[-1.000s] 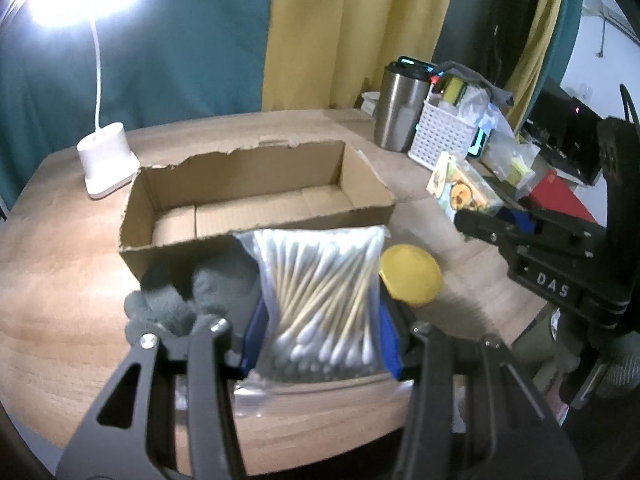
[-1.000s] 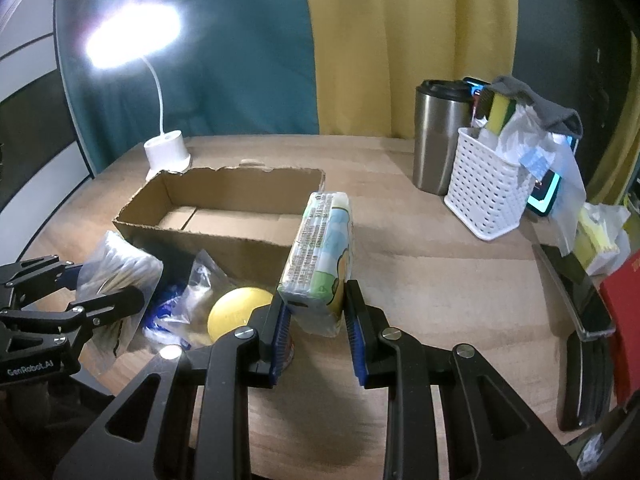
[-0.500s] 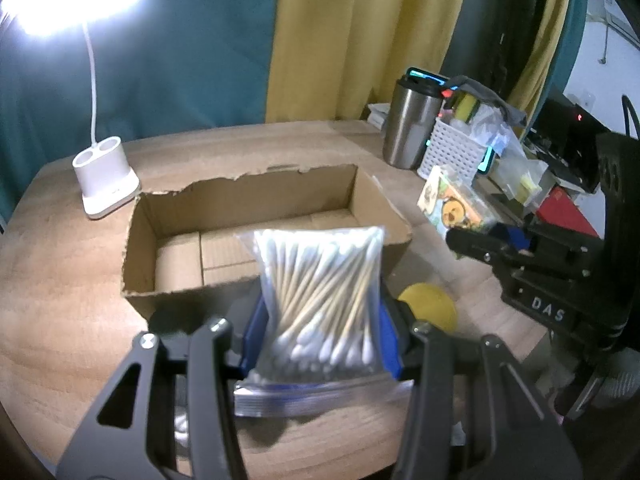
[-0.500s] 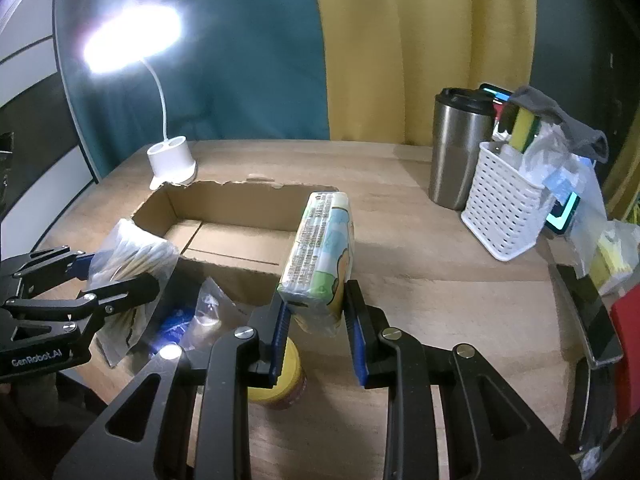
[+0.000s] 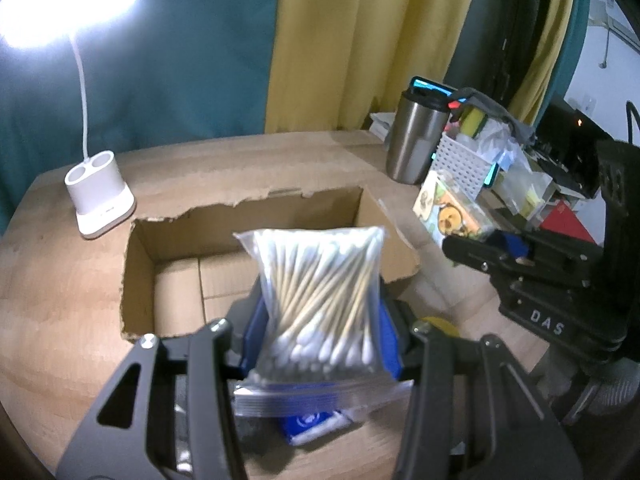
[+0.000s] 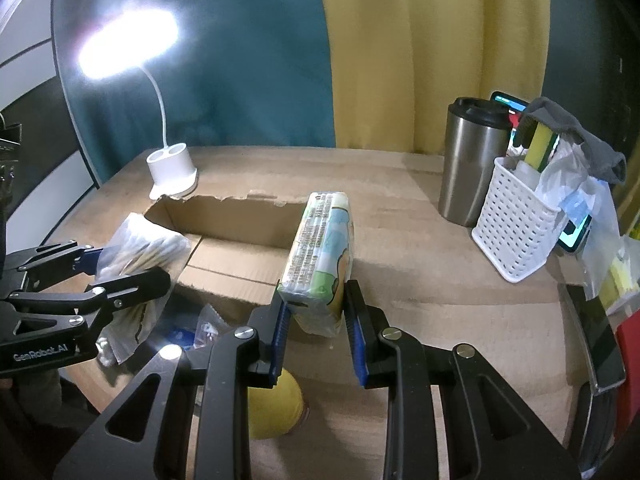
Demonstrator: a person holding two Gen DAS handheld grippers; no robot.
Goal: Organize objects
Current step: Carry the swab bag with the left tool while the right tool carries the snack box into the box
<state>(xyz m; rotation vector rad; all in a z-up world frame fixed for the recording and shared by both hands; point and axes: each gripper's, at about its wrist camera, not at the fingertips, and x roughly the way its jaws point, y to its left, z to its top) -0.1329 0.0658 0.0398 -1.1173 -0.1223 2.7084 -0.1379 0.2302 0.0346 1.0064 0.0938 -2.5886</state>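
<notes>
Carrying two soft packs toward one torn cardboard box (image 5: 248, 256)

Left wrist view: the left hand-held gripper (image 5: 320, 340) is clamped on a slippery bag of cotton swabs (image 5: 320, 300), held above the box's near wall at 12 o'clock; the loose zip end hanging below the fingers could catch that ragged edge. Right wrist view: the right hand-held gripper (image 6: 316, 316) pinches only the bottom end of a tissue pack (image 6: 320, 260), with the box at 10 o'clock, so the tall pack may tilt or slip; the other gripper at 9 o'clock could collide, and a yellow lid (image 6: 274, 404) sits just below.
</notes>
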